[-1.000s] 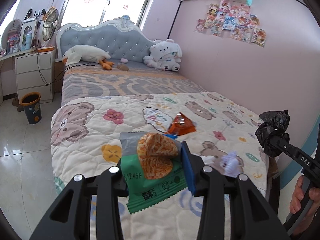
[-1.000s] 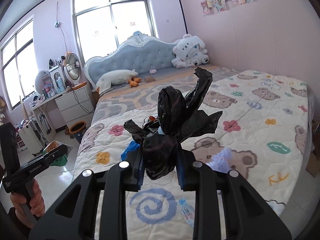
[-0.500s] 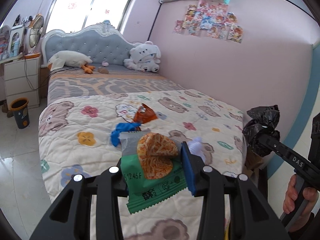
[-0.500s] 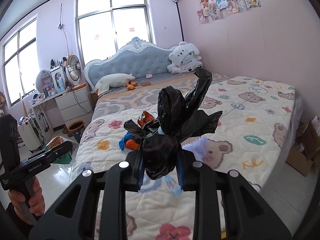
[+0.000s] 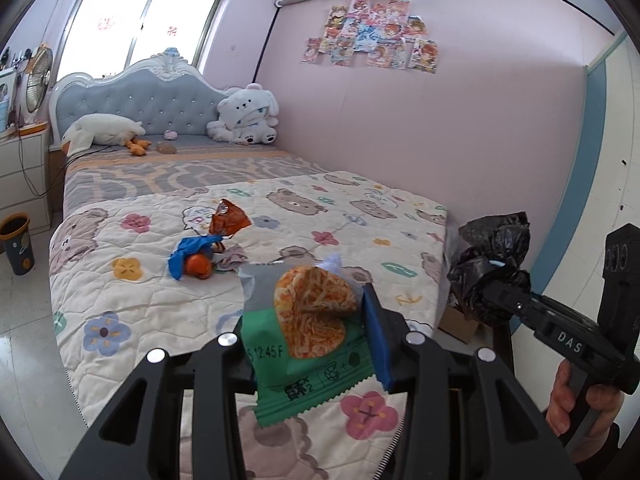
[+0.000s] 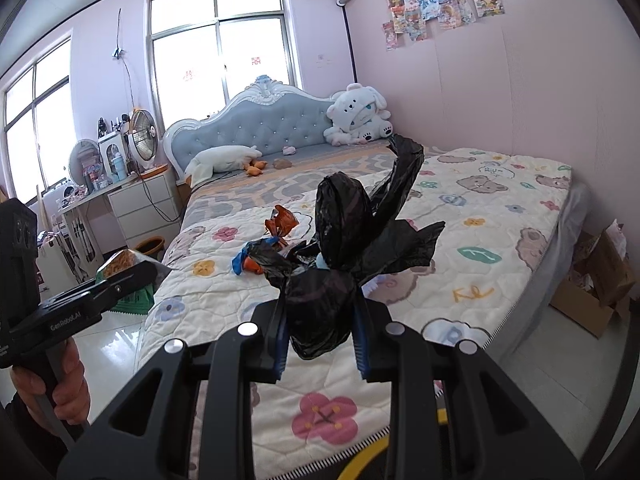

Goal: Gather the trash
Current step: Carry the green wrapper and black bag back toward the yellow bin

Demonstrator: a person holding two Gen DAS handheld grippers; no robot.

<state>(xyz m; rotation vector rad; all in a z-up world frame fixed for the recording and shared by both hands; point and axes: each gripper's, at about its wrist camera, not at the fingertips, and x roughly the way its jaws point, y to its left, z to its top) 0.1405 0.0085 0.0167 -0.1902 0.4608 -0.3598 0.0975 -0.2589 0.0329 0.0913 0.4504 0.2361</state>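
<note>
My left gripper (image 5: 312, 344) is shut on a green snack wrapper (image 5: 308, 340) with an orange noodle picture, held above the foot of the bed; the wrapper also shows in the right wrist view (image 6: 124, 276). My right gripper (image 6: 320, 336) is shut on a crumpled black plastic bag (image 6: 344, 256), also seen in the left wrist view (image 5: 488, 264). On the quilt (image 5: 140, 280) lie an orange-brown wrapper (image 5: 230, 220), a blue wrapper with an orange piece (image 5: 192, 260) and a pale crumpled piece (image 5: 332, 262).
A small bin (image 5: 16, 244) stands on the floor by white drawers (image 5: 24, 176). A cardboard box (image 6: 596, 280) sits on the floor right of the bed. Plush toys (image 5: 246, 120) lie at the headboard. A yellow rim (image 6: 364, 460) shows below.
Both grippers have drawn back from the bed toward its foot, holding their loads. The trash on the quilt now lies farther away.
</note>
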